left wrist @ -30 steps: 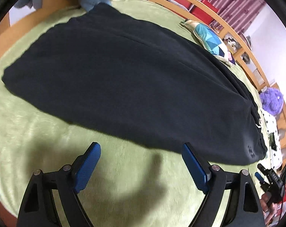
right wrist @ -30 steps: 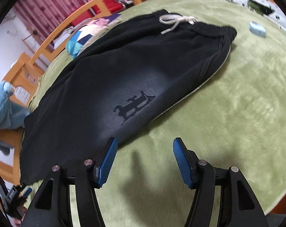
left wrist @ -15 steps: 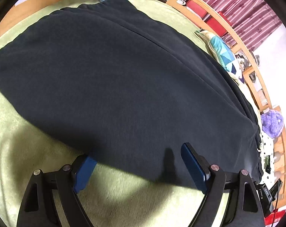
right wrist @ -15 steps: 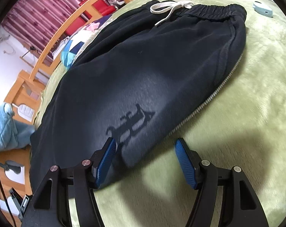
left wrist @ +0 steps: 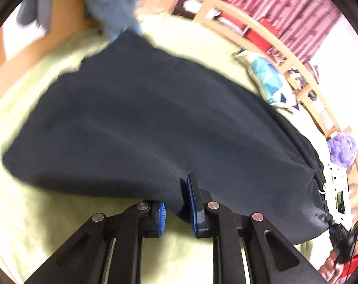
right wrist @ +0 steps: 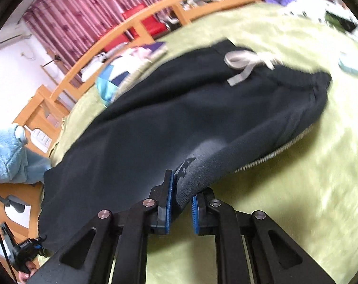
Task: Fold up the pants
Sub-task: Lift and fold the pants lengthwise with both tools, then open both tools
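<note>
A green plush blanket (left wrist: 37,213) covers the bed and fills most of both views, with a curved wooden bed rail (right wrist: 136,26) running along its far side and a striped maroon curtain (right wrist: 89,7) behind that. The black pants (left wrist: 155,123) lie lengthwise across the blanket, one leg folded over the other, with the near long edge raised off the blanket where it is gripped. In the right wrist view the waistband sits at the far right end, its pale drawstring (right wrist: 245,64) tied in a bow on top, and a dark printed logo (right wrist: 186,164) shows just beyond the grip. A patchwork pillow (left wrist: 269,80) in blues and white lies beside the pants' far edge, near the rail. A light blue plush toy (right wrist: 6,156) rests at the leg end of the pants, and a purple fuzzy object (left wrist: 342,150) sits past the waist end. The left claw (left wrist: 175,204) is clenched on the near edge of the pants toward the legs, fabric bunched between its blue pads. The right claw (right wrist: 181,207) is likewise clamped on that edge nearer the waist, a thick fold pinched between its pads.
</note>
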### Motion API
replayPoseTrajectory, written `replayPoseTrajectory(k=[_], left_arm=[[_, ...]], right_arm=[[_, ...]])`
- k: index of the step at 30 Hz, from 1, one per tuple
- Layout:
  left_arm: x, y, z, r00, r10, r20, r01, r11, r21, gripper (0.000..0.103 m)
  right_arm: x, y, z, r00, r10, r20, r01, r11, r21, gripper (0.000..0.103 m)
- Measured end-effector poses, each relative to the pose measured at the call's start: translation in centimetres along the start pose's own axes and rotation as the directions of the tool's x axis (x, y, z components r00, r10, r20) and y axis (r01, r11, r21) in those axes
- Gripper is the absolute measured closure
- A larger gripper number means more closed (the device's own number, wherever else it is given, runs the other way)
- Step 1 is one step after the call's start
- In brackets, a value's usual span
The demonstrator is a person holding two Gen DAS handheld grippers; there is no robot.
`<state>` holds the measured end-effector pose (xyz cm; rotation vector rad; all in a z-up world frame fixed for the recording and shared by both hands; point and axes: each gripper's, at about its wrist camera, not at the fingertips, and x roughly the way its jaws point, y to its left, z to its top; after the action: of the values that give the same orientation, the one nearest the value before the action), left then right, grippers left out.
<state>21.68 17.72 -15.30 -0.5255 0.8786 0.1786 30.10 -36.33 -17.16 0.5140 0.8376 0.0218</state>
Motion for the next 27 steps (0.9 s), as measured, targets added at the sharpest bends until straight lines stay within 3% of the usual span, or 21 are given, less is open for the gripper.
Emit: replayPoseTrajectory(k=[4, 10, 21, 27], left_arm=[[-1.3, -2.1, 3.7, 0.997, -0.019, 0.078, 0.015, 0.998, 0.056, 0.087], [-1.8, -4.0, 8.5, 0.982, -0.028, 0.186, 0.017, 0.998, 0.063, 0.088], [2.9, -8.5, 15.3, 0.956, -0.005, 0.292, -0.015, 0.998, 0.067, 0.088], [6.5, -10.0, 17.1, 0.944, 0.03, 0.33, -0.041, 0.999, 0.025, 0.088]], right_arm=[[-0.9, 2.0, 2.6, 0.998, 0.003, 0.058, 0.0, 0.998, -0.055, 0.091], [-0.2, 4.7, 6.9, 0.993, 0.009, 0.116, -0.001, 0.998, -0.07, 0.091], [5.8, 8.4, 14.5, 0.978, 0.009, 0.209, 0.0, 0.999, -0.041, 0.093], [9.7, 10.0, 17.3, 0.965, 0.06, 0.257, -0.07, 0.997, 0.027, 0.093]])
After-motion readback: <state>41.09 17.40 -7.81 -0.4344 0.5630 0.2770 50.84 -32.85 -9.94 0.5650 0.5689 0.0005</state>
